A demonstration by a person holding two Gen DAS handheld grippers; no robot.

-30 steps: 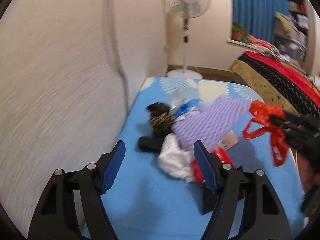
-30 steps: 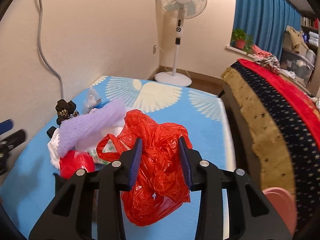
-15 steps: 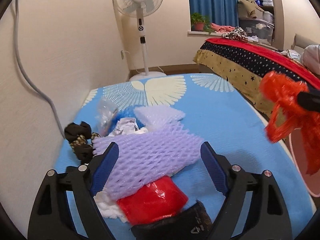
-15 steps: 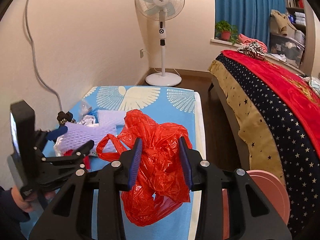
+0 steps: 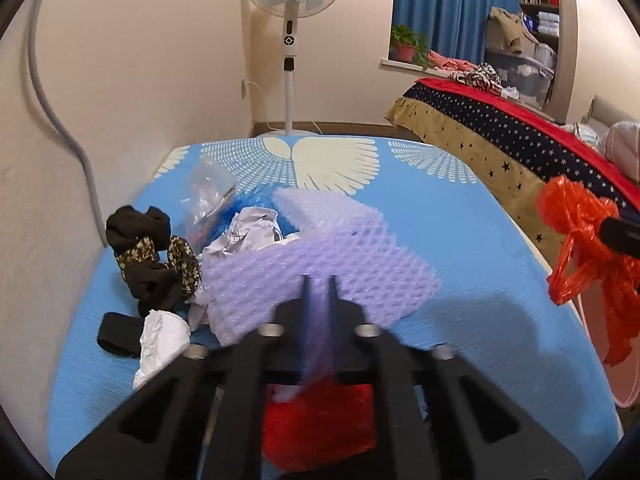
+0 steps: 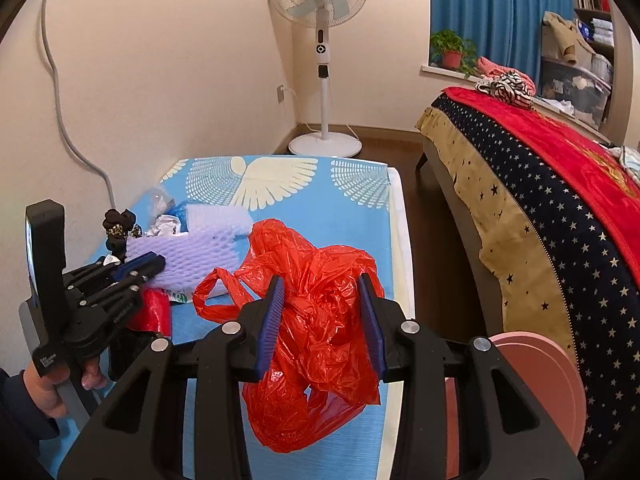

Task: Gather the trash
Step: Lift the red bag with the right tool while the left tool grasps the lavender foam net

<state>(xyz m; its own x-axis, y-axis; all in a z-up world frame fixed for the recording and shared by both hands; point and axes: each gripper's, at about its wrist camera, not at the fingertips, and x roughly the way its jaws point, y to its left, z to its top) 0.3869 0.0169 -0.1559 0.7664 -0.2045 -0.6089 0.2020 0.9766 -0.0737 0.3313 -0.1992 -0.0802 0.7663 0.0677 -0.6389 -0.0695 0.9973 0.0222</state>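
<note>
Purple foam net point(image 5: 320, 268) lies mid-frame on the blue mat point(image 5: 460, 240), long side running left to right. Left gripper point(image 5: 319, 292) is clenched on its near edge. Right gripper point(image 6: 322, 320) grasps the red bag point(image 6: 316, 320), at lower right, waiting.

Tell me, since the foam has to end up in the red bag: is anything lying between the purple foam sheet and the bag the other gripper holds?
Nothing visible. The left gripper is shut on the purple foam sheet, and the red plastic bag hangs in the right gripper just beside it; only bare blue mat lies between.
</note>
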